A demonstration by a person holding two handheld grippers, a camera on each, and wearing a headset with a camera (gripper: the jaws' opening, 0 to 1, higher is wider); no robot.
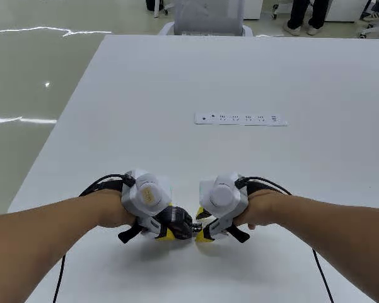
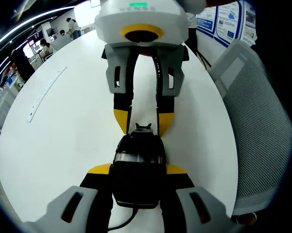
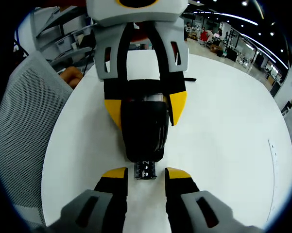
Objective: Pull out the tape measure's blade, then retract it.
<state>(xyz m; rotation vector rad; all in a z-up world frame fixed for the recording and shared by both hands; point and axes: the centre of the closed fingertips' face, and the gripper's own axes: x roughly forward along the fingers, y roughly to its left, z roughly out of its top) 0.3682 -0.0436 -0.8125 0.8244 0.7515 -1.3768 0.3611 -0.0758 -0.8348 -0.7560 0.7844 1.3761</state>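
Observation:
A black tape measure [image 1: 178,220] hangs just above the white table [image 1: 239,76] near its front edge. My left gripper [image 1: 173,223] is shut on its case; in the left gripper view the yellow fingertips [image 2: 101,169] press both sides of the tape measure [image 2: 138,167]. The blade is wound in, with just the metal end hook [image 3: 146,170] sticking out of the case [image 3: 145,128]. My right gripper [image 3: 146,173] faces it, its jaws slightly open on either side of the hook with a thin gap each side. From the left gripper view, the right gripper [image 2: 143,120] brackets the hook [image 2: 143,127].
A white power strip [image 1: 241,118] lies flat mid-table. A grey mesh chair [image 2: 262,121] stands close to the table's near edge, and another chair [image 1: 208,16] at the far end. Black cables [image 1: 98,183] trail from both grippers. A person's legs [image 1: 301,16] stand far off.

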